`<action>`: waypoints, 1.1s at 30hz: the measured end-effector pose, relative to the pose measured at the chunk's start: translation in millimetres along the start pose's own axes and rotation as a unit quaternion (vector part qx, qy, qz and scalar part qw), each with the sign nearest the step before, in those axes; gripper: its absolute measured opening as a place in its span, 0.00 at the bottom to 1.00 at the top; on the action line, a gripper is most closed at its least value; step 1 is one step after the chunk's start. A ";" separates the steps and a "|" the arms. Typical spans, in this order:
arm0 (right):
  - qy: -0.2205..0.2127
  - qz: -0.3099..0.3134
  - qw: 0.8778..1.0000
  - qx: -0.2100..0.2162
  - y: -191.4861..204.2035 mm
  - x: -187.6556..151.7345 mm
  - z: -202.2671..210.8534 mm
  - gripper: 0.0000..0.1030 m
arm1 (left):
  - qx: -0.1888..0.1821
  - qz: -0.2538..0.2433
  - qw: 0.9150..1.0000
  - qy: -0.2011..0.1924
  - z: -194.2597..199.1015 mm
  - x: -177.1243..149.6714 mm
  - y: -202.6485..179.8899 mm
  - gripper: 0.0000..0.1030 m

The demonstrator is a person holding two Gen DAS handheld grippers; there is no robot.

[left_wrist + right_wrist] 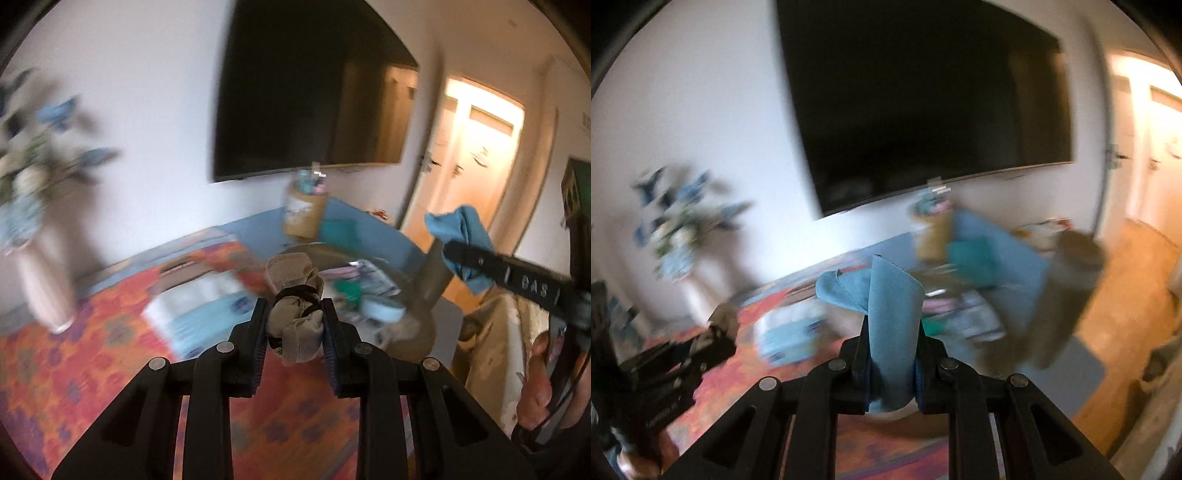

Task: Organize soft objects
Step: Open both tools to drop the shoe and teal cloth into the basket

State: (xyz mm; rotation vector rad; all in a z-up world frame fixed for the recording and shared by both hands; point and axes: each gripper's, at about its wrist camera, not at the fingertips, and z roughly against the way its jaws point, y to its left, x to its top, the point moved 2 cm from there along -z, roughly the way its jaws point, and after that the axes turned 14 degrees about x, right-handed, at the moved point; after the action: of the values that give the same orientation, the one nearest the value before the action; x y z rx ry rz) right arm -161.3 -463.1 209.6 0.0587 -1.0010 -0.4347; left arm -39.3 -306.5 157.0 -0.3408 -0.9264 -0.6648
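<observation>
Two grippers, each loaded: the left gripper is clamped on a beige cloth bundle tied round with a black band, held up in the air over the orange patterned rug. The right gripper pinches a folded blue cloth upright between its jaws, also held aloft; in the left wrist view the same cloth shows at the right, near the doorway. Both views are motion-blurred; behind stand a wall-mounted dark screen, a vase of flowers and a low table with clutter.
</observation>
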 end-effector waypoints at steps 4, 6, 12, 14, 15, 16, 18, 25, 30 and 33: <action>0.010 -0.022 0.999 -0.032 -44.0 10.0 -9.8 0.15 | -0.018 -0.026 0.999 0.007 -29.4 8.4 -39.2 0.23; 0.028 -0.037 0.999 -0.028 -60.0 9.3 -21.4 0.15 | -0.015 -0.042 0.999 0.008 -43.4 8.9 -55.8 0.23; 0.066 -0.063 0.996 -0.021 -82.5 6.5 -55.3 0.16 | -0.021 -0.060 0.998 0.020 -68.6 3.0 -78.4 0.25; 0.079 -0.067 0.995 -0.005 -84.2 5.9 -69.3 0.26 | -0.018 -0.065 0.997 0.026 -72.6 1.0 -80.4 0.41; 0.089 -0.070 0.994 -0.001 -85.4 4.5 -76.2 0.37 | -0.016 -0.068 0.997 0.030 -73.1 -0.4 -81.0 0.53; 0.094 -0.074 0.993 0.000 -86.9 1.3 -78.3 0.44 | -0.015 -0.069 0.997 0.033 -72.8 -1.4 -80.4 0.73; 0.096 -0.084 0.992 0.001 -90.9 -3.5 -80.4 0.53 | -0.018 -0.067 0.997 0.022 -65.5 -4.0 -76.7 0.83; 0.093 -0.087 0.992 0.003 -86.0 -8.8 -68.7 0.53 | -0.009 -0.024 0.999 0.025 -39.7 -5.5 -37.9 0.83; 0.097 -0.039 0.994 0.006 -50.2 -10.0 -63.2 0.53 | 0.034 0.020 0.999 0.000 -1.8 -7.2 12.3 0.83; 0.099 -0.012 0.995 0.029 -16.6 -16.0 -62.0 0.53 | 0.079 0.034 0.996 -0.013 26.8 -13.6 45.3 0.83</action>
State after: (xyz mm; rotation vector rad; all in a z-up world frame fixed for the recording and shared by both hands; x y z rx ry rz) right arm -122.9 -481.5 159.0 0.1626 -0.8188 -0.4126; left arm -31.8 -252.8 161.3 -0.2390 -0.9822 -0.5228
